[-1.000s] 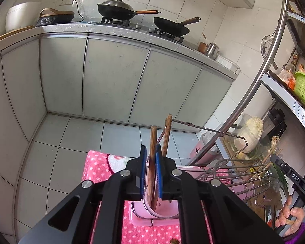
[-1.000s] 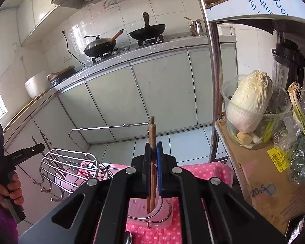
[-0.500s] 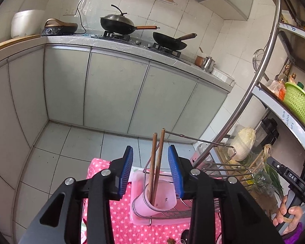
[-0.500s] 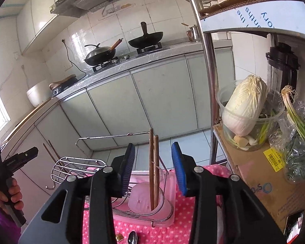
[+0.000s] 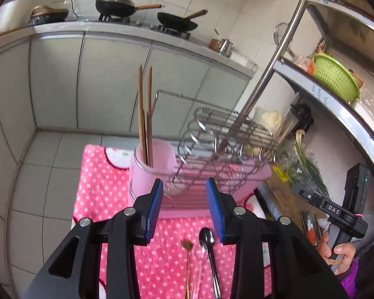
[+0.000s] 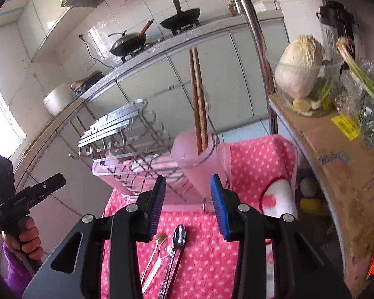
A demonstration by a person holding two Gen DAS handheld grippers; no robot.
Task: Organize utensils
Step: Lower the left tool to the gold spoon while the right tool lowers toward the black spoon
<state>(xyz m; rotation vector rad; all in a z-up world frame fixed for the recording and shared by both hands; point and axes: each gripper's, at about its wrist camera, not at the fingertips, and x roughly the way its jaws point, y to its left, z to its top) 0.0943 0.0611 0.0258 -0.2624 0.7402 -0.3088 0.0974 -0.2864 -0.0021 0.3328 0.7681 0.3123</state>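
Both the left gripper (image 5: 184, 209) and right gripper (image 6: 188, 205) hang parted and empty; a careless descent toward the spoons (image 6: 178, 236) could topple the pink cup (image 5: 150, 167) holding chopsticks (image 5: 144, 114).

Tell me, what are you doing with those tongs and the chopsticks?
A person is tidying utensils on a pink dotted cloth, holding tongs in each hand. Two chopsticks stand in the pink cup of a wire rack. Both the left tongs and right tongs are open and empty. Three spoons lie on the cloth, not yet put away.
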